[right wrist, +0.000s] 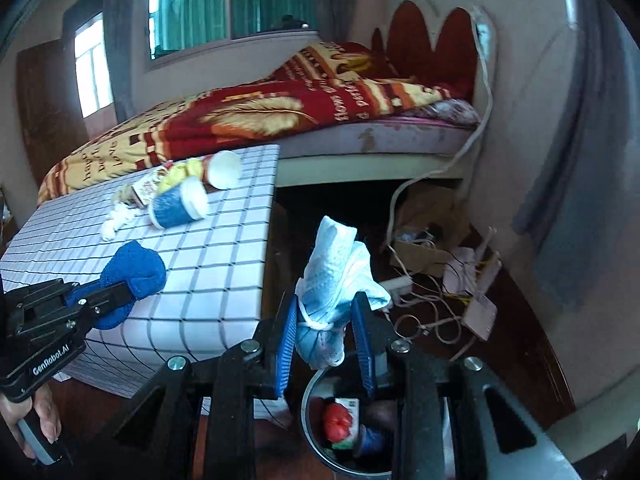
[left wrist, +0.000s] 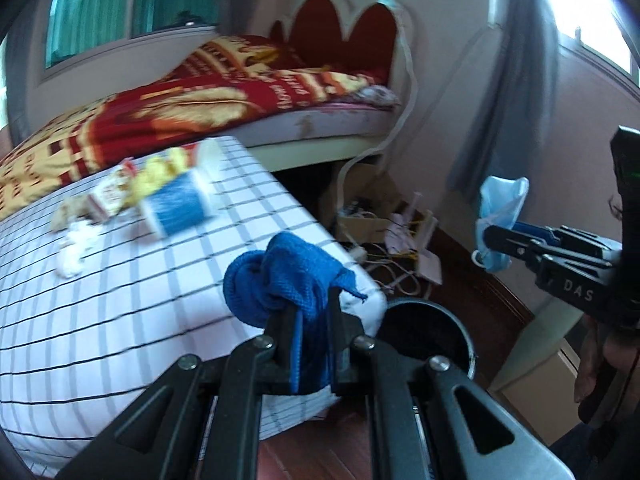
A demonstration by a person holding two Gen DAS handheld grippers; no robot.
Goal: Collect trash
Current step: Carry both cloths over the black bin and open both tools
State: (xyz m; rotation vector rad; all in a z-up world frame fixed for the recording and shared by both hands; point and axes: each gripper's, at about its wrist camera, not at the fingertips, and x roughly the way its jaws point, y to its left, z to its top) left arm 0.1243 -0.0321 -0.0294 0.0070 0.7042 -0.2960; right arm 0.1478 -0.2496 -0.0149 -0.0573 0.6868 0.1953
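My left gripper [left wrist: 312, 304] is shut on a blue cloth [left wrist: 280, 276], held over the near corner of the checked table [left wrist: 120, 300]; it also shows in the right wrist view [right wrist: 132, 276]. My right gripper [right wrist: 326, 316] holds a crumpled light-blue face mask [right wrist: 340, 276] between its blue pads, directly above the round black bin [right wrist: 316, 396]. The bin holds a red item [right wrist: 338, 420] and other trash. On the table lie a blue paper cup [right wrist: 176, 204], a white cup [right wrist: 222, 168], yellow wrappers [right wrist: 180, 172], a small box [right wrist: 146, 190] and white tissue [right wrist: 114, 222].
A bed with a red and yellow blanket [right wrist: 260, 116] stands behind the table. Cardboard, cables and papers [right wrist: 444, 276] litter the wooden floor by the wall at the right. A grey curtain [right wrist: 580, 200] hangs at the right. The bin [left wrist: 424, 336] stands at the table's corner.
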